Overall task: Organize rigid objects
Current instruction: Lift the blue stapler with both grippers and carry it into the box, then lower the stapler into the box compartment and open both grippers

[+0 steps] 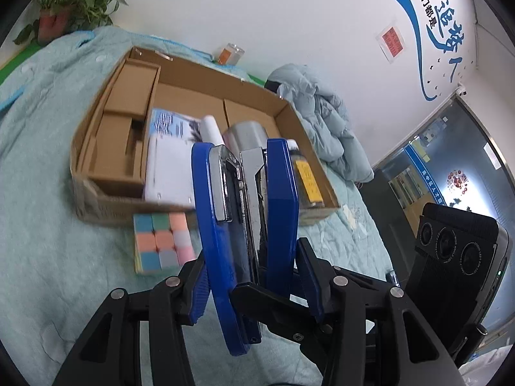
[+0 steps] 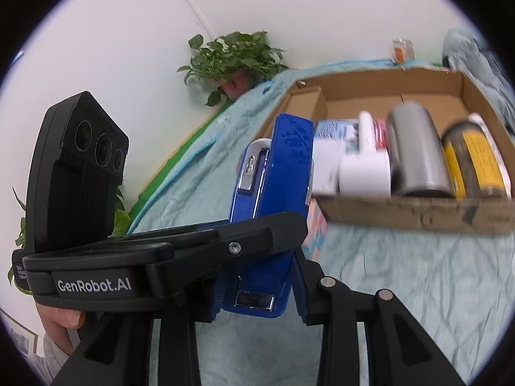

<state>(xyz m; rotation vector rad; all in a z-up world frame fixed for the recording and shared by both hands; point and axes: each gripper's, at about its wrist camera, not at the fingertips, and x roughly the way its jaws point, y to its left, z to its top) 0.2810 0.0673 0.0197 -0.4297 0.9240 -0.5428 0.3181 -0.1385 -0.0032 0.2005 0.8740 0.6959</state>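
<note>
- Blue stapler (image 1: 248, 225): lifted clear of the bed (image 1: 48, 273), held upright between both grippers, in front of the near wall of the cardboard box (image 1: 106, 202).
- Left gripper (image 1: 254, 292): fingers (image 1: 198, 292) partly closed, pressing the stapler's two blue sides at its lower end.
- Right gripper (image 2: 257, 292): fingers (image 2: 301, 292) narrowly apart, clamped on the stapler's base end; it crosses the left gripper's fingers.
- Cardboard box: lies open on the bed's light green cover, toward its far edge; inside, side by side, a white box (image 1: 167, 170), a white tube (image 2: 363, 160), a grey cylinder (image 2: 418, 151) and a yellow-labelled jar (image 2: 473, 160).
- Pastel puzzle cube (image 1: 162, 243): on the cover, just beside the box's near wall.
- Potted plant (image 2: 235, 58): by the wall, at the bed's far corner.
- Bundled quilt (image 1: 325, 119): at the box's right side.
</note>
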